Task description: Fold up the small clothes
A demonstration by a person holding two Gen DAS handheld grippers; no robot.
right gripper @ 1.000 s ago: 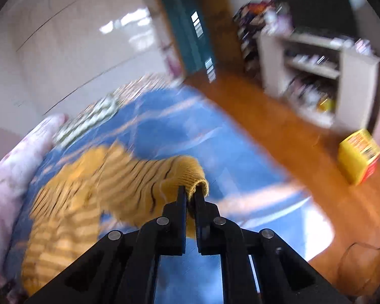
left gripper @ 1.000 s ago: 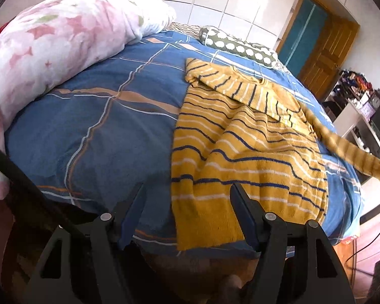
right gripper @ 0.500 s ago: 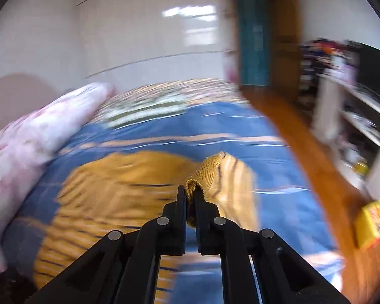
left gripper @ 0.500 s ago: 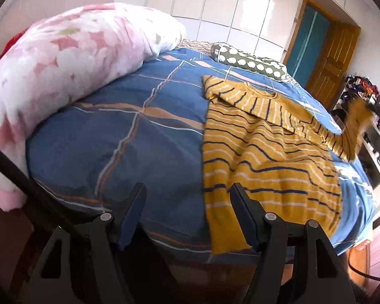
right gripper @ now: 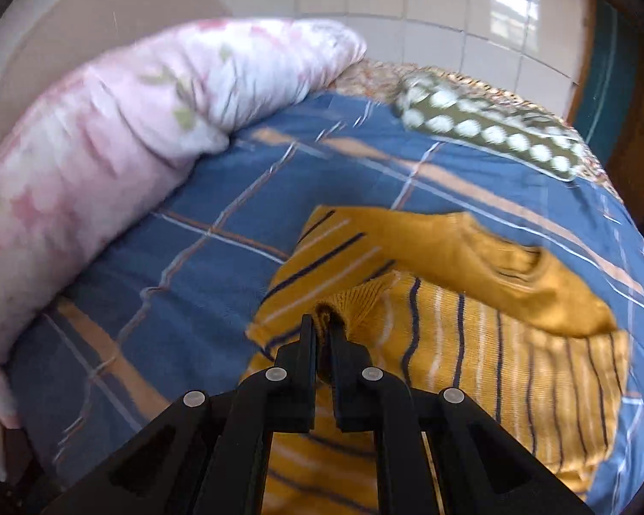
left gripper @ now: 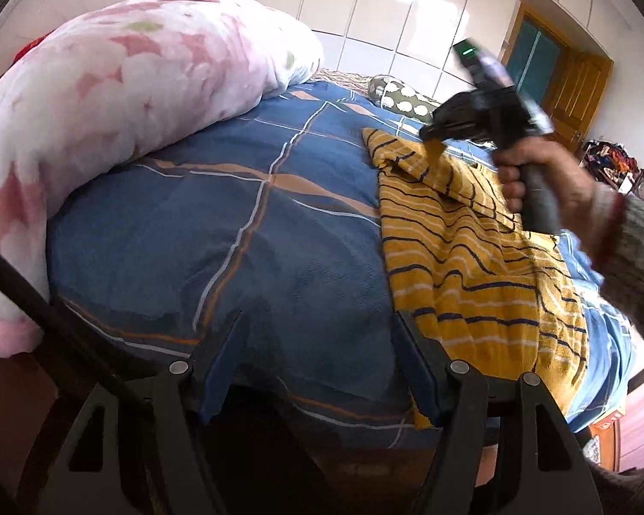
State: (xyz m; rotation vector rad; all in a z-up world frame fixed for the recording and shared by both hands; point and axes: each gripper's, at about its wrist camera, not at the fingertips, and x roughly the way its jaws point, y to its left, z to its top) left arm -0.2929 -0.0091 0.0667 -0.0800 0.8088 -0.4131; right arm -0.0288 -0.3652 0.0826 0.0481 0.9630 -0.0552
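Observation:
A yellow sweater (left gripper: 463, 253) with dark and white stripes lies spread on the blue plaid bed cover (left gripper: 219, 223); it also shows in the right wrist view (right gripper: 472, 343). My right gripper (right gripper: 320, 326) is shut on the sweater's sleeve cuff (right gripper: 347, 304) and holds it over the sweater's chest, the sleeve folded across the body. In the left wrist view the right gripper (left gripper: 433, 135) hangs above the sweater's far end. My left gripper (left gripper: 322, 343) is open and empty at the bed's near edge, beside the sweater's hem.
A rolled pink floral quilt (left gripper: 120, 120) lies along the bed's left side. A green spotted pillow (right gripper: 485, 133) sits at the far end. A wooden door (left gripper: 571, 90) and cluttered shelves (left gripper: 614, 163) are at the right.
My right gripper has carried the sleeve cuff from the bed's right side, up and over onto the sweater's body. The left wrist view has shifted left along the bed's near edge.

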